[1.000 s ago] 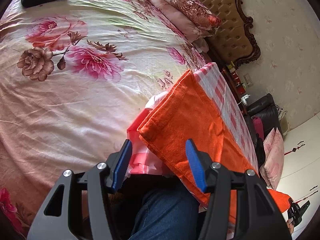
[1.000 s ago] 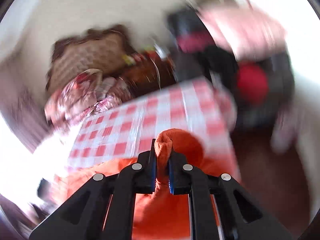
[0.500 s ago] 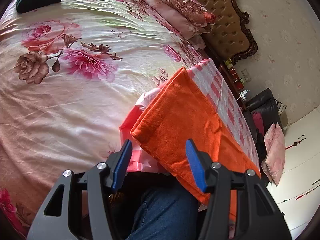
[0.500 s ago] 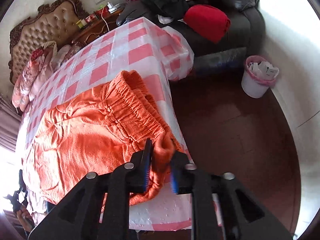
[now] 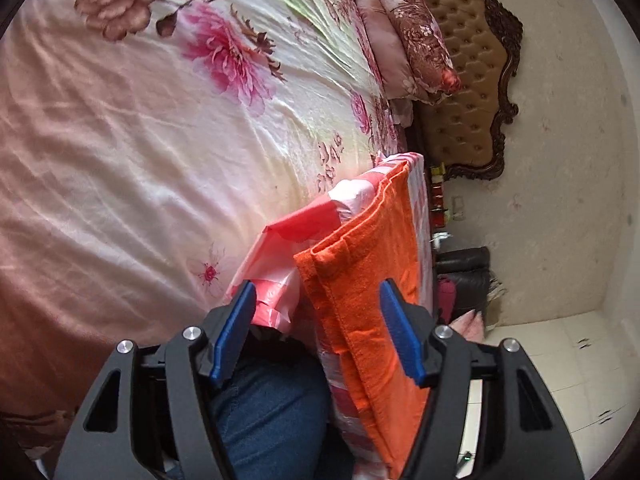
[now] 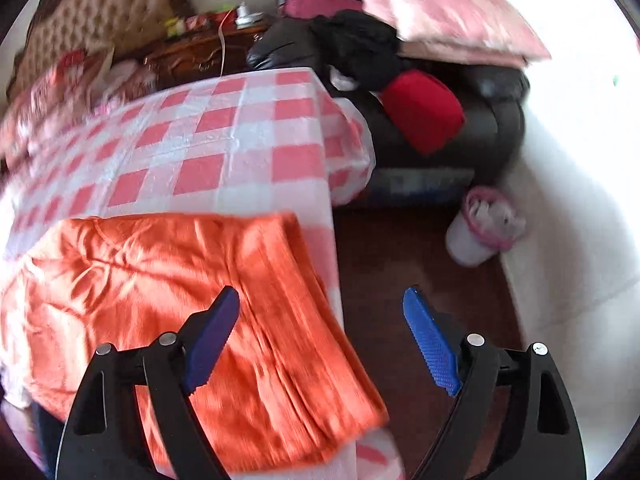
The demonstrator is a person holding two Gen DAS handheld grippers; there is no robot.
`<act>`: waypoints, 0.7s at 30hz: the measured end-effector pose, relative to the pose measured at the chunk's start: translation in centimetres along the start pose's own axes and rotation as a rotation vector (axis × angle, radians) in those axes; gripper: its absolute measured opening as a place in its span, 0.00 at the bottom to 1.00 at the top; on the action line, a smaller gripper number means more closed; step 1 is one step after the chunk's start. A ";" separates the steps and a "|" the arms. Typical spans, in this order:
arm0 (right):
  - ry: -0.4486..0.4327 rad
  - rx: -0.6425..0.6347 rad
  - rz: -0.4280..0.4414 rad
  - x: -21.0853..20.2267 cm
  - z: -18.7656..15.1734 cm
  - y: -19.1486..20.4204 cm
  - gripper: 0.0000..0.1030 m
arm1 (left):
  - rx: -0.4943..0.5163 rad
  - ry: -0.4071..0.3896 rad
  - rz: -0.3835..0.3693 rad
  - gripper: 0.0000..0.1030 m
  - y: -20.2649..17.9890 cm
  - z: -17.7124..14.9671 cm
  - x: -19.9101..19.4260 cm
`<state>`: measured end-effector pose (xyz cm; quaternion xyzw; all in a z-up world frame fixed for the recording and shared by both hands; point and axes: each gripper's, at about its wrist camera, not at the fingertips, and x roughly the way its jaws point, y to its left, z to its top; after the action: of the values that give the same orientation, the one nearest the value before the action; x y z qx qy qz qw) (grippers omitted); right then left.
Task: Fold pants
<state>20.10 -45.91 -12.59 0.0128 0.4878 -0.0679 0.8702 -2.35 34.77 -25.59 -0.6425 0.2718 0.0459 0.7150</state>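
Orange pants [image 6: 160, 300] are lying folded on the checkered worktop [image 6: 240, 132], long axis running leftward from the spread, empty right gripper [image 6: 320, 340], while the spread, empty left gripper [image 5: 316, 328] is hovering at their hem end.

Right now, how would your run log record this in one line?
task: fold pants | left gripper: open | right gripper: open | orange pants: on checkered table

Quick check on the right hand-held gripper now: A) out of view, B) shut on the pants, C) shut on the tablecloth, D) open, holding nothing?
D: the right hand-held gripper has its jaws spread wide with nothing between them, above the edge of the orange pants lying on the tablecloth.
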 end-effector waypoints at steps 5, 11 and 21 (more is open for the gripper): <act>0.045 -0.124 -0.027 3.0 3.0 4.1 0.80 | -0.028 0.044 -0.123 0.63 0.9 0.5 2.2; 0.102 -0.191 -0.101 6.5 3.6 6.5 0.78 | -0.078 0.108 -0.242 0.50 2.1 1.2 6.1; 0.049 -0.200 -0.304 6.9 2.4 7.4 0.79 | 0.357 0.042 0.076 0.11 -8.8 1.4 4.0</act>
<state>26.64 -39.51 -17.53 -0.1462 0.5097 -0.1493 0.8346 5.10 33.44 -19.49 -0.4956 0.3145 0.0105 0.8096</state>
